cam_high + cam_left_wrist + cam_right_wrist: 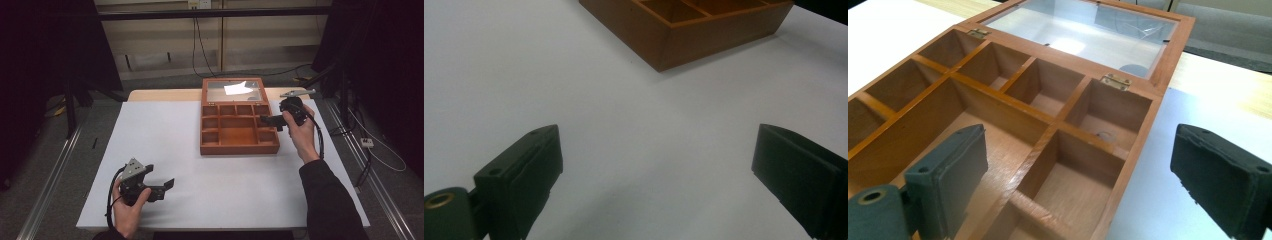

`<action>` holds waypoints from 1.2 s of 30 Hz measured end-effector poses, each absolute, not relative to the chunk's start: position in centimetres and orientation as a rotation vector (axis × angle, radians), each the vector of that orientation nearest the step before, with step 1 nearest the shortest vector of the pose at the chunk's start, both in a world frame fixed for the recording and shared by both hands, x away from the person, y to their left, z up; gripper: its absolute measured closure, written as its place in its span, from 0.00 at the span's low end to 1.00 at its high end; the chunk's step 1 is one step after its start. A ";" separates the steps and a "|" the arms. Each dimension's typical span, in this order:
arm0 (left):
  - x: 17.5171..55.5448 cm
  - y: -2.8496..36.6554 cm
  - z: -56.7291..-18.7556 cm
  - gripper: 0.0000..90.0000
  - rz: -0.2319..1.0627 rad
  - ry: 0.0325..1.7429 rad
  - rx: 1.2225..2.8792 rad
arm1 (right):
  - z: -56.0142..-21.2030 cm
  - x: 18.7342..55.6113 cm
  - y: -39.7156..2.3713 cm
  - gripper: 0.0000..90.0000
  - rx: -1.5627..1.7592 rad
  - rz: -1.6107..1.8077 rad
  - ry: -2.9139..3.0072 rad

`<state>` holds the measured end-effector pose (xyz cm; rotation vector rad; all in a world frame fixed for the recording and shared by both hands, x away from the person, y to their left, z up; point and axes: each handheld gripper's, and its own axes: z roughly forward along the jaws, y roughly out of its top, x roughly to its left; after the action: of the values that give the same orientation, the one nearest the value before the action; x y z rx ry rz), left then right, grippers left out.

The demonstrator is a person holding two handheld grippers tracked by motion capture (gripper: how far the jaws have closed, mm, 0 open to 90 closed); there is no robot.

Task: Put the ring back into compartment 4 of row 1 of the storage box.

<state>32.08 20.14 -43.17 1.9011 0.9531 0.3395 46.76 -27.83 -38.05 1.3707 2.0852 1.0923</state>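
Right tool (265,120) over wooden box (235,145).

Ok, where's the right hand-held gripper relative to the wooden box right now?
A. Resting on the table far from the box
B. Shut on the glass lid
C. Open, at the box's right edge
C: the right hand-held gripper has its jaws spread and empty at the right side of the wooden box.

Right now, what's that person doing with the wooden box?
A person holds a tool in each hand at a white table. The wooden box lies open, its glass lid folded back and its compartments looking empty. The right tool hovers at the box's right edge, jaws wide open, holding nothing. The left tool rests near the table's front, also open and empty.
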 end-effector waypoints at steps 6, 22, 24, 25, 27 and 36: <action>32.1 20.1 -43.2 0.07 0.338 0.953 1.900 | -37.6 45.2 -27.7 0.09 1.341 1.117 2.066; 32.1 20.2 -43.0 0.06 0.307 0.945 1.873 | -37.9 42.0 -27.5 0.09 1.330 1.123 2.046; 32.1 20.1 -43.0 0.06 0.310 0.945 1.879 | -37.9 41.6 -27.5 0.09 1.334 1.129 2.046; 32.1 20.1 -43.0 0.06 0.310 0.945 1.880 | -38.0 41.3 -27.5 0.09 1.329 1.124 2.046; 32.1 20.1 -43.0 0.06 0.312 0.944 1.881 | -38.0 40.9 -27.5 0.09 1.318 1.116 2.045; 32.1 20.1 -43.0 0.06 0.325 0.945 1.886 | -37.9 38.8 -27.9 0.09 1.301 1.128 2.018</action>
<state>32.09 20.07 -43.03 1.8858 0.9446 0.3252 38.81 -27.88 -37.94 1.3006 2.0180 1.1283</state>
